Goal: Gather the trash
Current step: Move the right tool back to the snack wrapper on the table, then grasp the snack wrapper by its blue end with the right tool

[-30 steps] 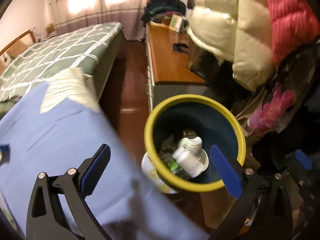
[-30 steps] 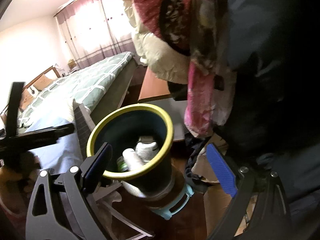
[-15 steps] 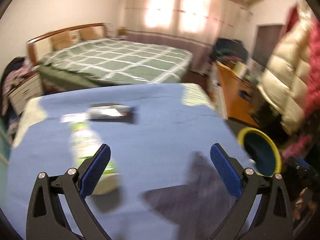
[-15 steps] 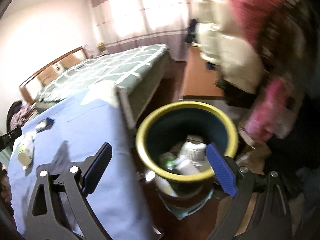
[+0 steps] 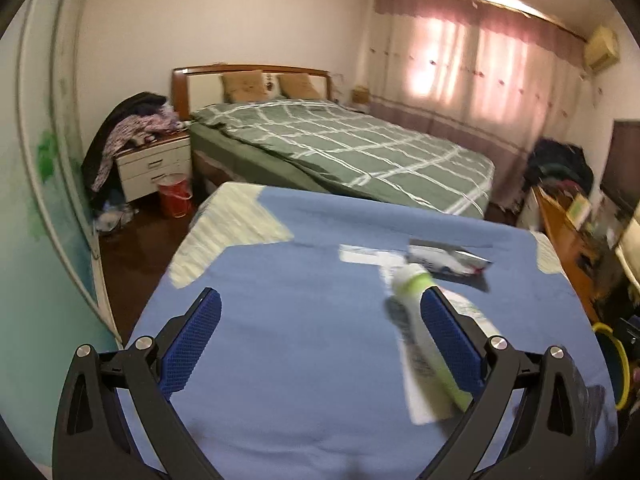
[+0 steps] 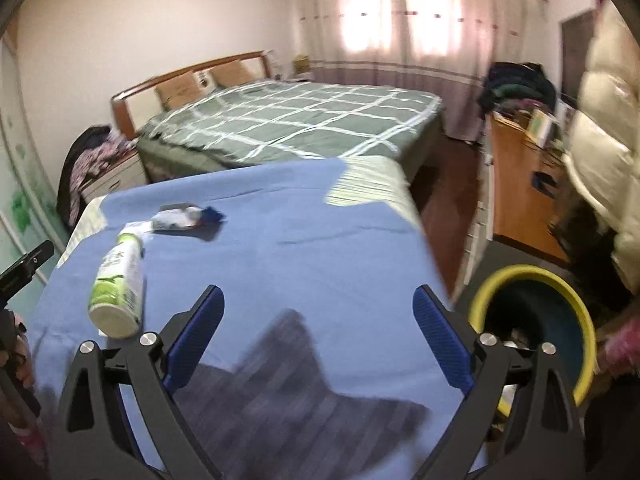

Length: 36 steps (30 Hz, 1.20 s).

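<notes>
A white and green bottle point(image 5: 412, 312) lies on its side on the blue-covered table point(image 5: 304, 352), with its lower part behind the right finger of my open left gripper point(image 5: 320, 300). Just beyond it are a crumpled silver and blue wrapper point(image 5: 444, 260) and a white paper slip point(image 5: 358, 254). From the right wrist view the bottle point(image 6: 118, 284) and wrapper point(image 6: 180, 218) lie at the table's far left, well left of my open, empty right gripper point(image 6: 319, 300). The yellow-rimmed dark bin point(image 6: 524, 270) stands off the table's right edge, and its contents are hard to make out.
A green checked bed point(image 5: 344, 148) lies past the table. Left of it are a nightstand point(image 5: 154, 168) piled with clothes and a red bucket point(image 5: 174, 194). A wooden dresser point(image 6: 516, 196) and hanging jackets point(image 6: 600, 136) crowd the right side. A hand point(image 6: 16, 360) shows at the left edge.
Both grippers have swung away from the bin toward the table. In the left wrist view the bottle and wrapper have shifted from the left side to the right.
</notes>
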Tool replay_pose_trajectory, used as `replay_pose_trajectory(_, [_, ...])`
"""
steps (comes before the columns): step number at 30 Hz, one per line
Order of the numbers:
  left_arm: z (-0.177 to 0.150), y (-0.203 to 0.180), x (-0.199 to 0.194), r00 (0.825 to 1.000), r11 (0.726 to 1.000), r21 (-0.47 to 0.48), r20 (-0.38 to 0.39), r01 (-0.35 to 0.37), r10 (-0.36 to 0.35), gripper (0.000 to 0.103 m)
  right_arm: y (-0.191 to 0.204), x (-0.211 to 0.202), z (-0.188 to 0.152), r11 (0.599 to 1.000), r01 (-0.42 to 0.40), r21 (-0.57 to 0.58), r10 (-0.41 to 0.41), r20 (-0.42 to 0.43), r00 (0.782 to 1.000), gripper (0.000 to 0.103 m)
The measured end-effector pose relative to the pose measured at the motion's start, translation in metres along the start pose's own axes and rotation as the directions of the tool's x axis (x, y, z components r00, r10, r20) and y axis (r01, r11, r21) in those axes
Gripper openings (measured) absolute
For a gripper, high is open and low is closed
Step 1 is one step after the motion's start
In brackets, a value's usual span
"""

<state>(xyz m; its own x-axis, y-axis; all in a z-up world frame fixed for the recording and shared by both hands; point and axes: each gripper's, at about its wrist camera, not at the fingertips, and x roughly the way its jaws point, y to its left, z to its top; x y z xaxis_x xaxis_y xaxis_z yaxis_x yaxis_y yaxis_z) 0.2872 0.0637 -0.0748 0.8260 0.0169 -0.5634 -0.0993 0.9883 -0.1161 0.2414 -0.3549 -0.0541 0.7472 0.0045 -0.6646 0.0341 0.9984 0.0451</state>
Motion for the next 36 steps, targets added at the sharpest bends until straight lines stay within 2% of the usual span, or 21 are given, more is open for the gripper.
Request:
replay_pose_trajectory(3, [-0.005,0.004,0.011,0.999,1.0,-0.017,-0.044,0.005,-0.006,0.098,0.024,0.024,0.015,0.999,-0.022,-0.031,0.022,-0.021,1.0,0.09])
replay_pose_trajectory(8, [-0.007,0.003,0.009,1.0,1.0,-0.019,-0.026,-0.002,0.001,0.098,0.052,0.057,0.038,0.997,-0.036,-0.062,0.035,-0.015,0.999,0.091])
replay_pose_trajectory(16, [-0.009,-0.003,0.006,0.999,1.0,-0.026,-0.038,-0.01,0.009,0.098,0.097,0.107,0.065,0.973,-0.061,-0.221,0.061,-0.004,0.998,0.09])
replay_pose_trajectory(20, [-0.009,-0.002,0.008,0.999,0.999,-0.034,-0.037,-0.022,0.02,0.098,0.108,0.134,0.074,0.962,-0.116,-0.247,0.106,-0.053,0.993,0.09])
replay_pose_trajectory(26, [-0.009,-0.002,0.012,0.999,0.998,-0.041,-0.037,-0.036,0.035,0.098,0.117,0.166,0.085,0.961,-0.155,-0.229,0.132,-0.11,0.985,0.09])
replay_pose_trajectory(30, [-0.008,-0.001,0.019,0.998,0.998,-0.044,-0.041,-0.039,0.038,0.098,0.126,0.187,0.087,0.952,-0.166,-0.257,0.128,-0.16,0.979,0.09])
replay_pose_trajectory(32, [-0.009,-0.002,0.02,0.998,0.998,-0.043,-0.044,-0.039,0.037,0.098,0.126,0.196,0.086,0.949,-0.191,-0.251,0.141,-0.206,0.968,0.09])
replay_pose_trajectory(36, [-0.01,-0.004,0.021,0.998,0.999,-0.037,-0.042,-0.039,0.037,0.098,0.126,0.195,0.08,0.945,-0.228,-0.236,0.171,-0.239,0.956,0.089])
